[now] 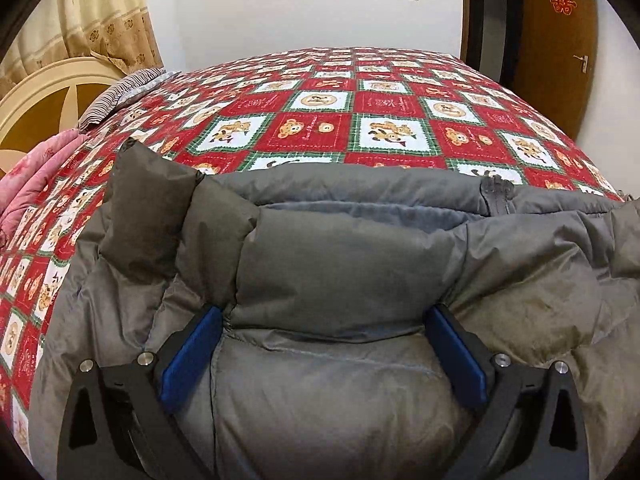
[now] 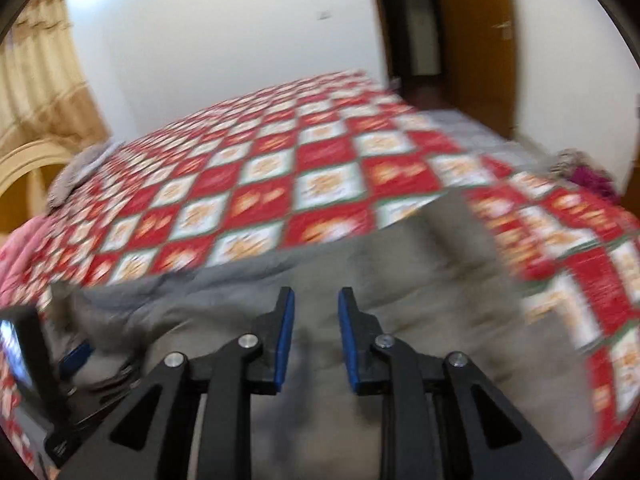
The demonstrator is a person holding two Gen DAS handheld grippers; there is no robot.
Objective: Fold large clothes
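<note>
Grey jacket [image 1: 332, 264] bulges between the left tongs [image 1: 324, 316].

1. Home bedroom. A wide bed [image 1: 400, 92] fills the room, covered by a red, white and green checked quilt with teddy-bear squares.
2. Cream arched headboard [image 1: 44, 92] at the left end; striped pillow [image 1: 116, 96] beside it.
3. Beige patterned curtain [image 1: 104, 12] behind.
4. Wooden door [image 1: 560, 40] with a red paper ornament; white walls.
</note>
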